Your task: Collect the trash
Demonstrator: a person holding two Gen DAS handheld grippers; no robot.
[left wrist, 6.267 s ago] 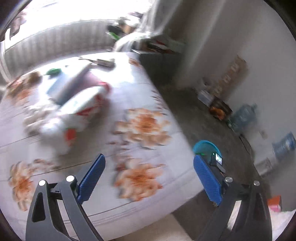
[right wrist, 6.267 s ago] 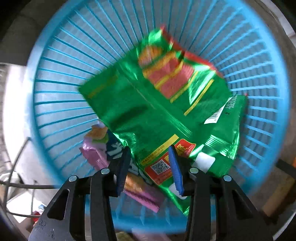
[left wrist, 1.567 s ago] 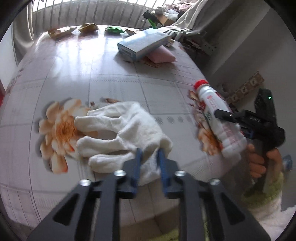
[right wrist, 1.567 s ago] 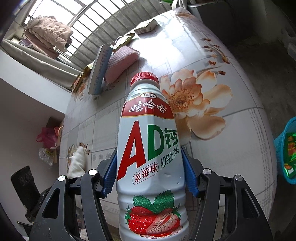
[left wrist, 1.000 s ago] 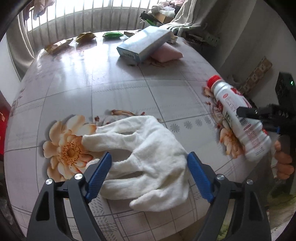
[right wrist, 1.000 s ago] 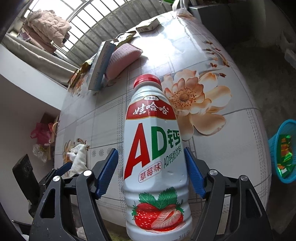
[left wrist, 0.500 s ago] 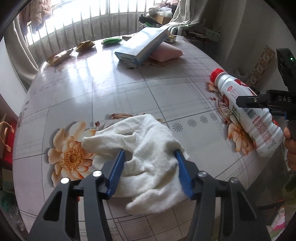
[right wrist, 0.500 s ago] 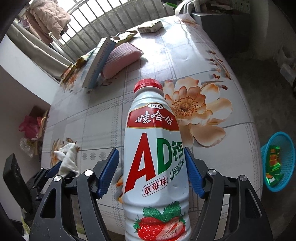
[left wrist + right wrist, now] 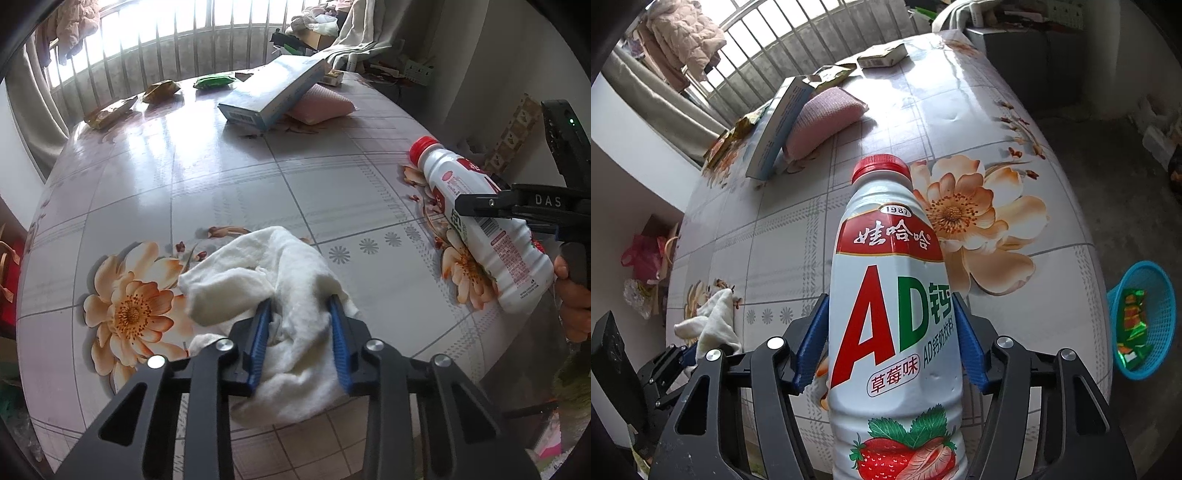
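Observation:
My left gripper (image 9: 301,325) is shut on a white cloth glove (image 9: 280,273), bunched up and lifted off the flowered table (image 9: 207,192). The glove also shows in the right wrist view (image 9: 713,321), held by the left gripper (image 9: 692,350). My right gripper (image 9: 892,336) is shut on a white strawberry milk bottle (image 9: 894,295) with a red cap, held above the table's near edge. In the left wrist view the bottle (image 9: 480,229) and the right gripper (image 9: 524,206) are at the right. A blue trash basket (image 9: 1160,295) with a green wrapper (image 9: 1132,325) in it stands on the floor at the right.
At the table's far side lie a blue-white box (image 9: 273,92) leaning on a pink pad (image 9: 321,107), a green packet (image 9: 214,81), yellow wrappers (image 9: 110,110) and a small carton (image 9: 882,55). Bags (image 9: 642,258) sit on the floor at the left.
My left gripper opened over the flat glove, then closed on it and pulled it up into a bunch. The right gripper has drawn back a little with the bottle, bringing the basket more into view.

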